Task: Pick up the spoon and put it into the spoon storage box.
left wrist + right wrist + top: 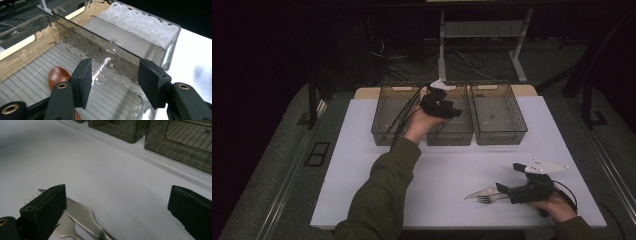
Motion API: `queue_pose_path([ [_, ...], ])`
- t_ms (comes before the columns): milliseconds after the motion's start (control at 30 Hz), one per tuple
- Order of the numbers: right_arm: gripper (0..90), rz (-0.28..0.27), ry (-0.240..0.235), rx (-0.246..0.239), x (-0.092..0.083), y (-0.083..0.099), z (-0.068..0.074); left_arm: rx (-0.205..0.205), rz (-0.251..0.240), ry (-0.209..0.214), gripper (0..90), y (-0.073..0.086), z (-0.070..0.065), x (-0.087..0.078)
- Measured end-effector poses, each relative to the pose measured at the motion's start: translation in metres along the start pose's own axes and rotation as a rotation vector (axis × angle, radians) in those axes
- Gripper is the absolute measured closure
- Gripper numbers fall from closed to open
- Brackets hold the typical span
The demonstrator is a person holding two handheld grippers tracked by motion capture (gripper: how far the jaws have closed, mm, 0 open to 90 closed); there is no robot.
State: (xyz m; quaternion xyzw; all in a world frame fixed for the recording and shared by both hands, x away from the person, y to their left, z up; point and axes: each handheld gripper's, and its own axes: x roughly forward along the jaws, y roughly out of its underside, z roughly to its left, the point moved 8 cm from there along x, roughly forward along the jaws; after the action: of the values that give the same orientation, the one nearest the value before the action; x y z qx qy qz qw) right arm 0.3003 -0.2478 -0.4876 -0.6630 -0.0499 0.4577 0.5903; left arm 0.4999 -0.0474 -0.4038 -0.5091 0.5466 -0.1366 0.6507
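My left gripper [451,109] hovers over the middle one [451,131] of three smoky clear bins at the back of the white table. Seen from the left gripper view, my left gripper [113,82] is open with nothing between its pads. A brown spoon [58,76] lies on the ribbed floor of that bin [112,51], below and left of the jaws. Near the front right, my right gripper [504,190] rests low on the table, wide open. A metal knife [83,214] and fork [63,228] lie by its left jaw, untouched; the same knife and fork [484,195] show from above.
The left bin [393,116] and right bin [499,114] flank the middle one. The right bin [140,30] stands just past the shared wall. Cables trail from my left gripper across the left bin. The white table [377,160] ends close in front of my right hand.
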Motion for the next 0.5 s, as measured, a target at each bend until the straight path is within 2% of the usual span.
queue_pose_path([
  [500,1.5,0.000,0.005,-0.002,-0.001,0.000,0.000,0.041,-0.018,0.015,37.5,0.025,-0.025,-0.039],
])
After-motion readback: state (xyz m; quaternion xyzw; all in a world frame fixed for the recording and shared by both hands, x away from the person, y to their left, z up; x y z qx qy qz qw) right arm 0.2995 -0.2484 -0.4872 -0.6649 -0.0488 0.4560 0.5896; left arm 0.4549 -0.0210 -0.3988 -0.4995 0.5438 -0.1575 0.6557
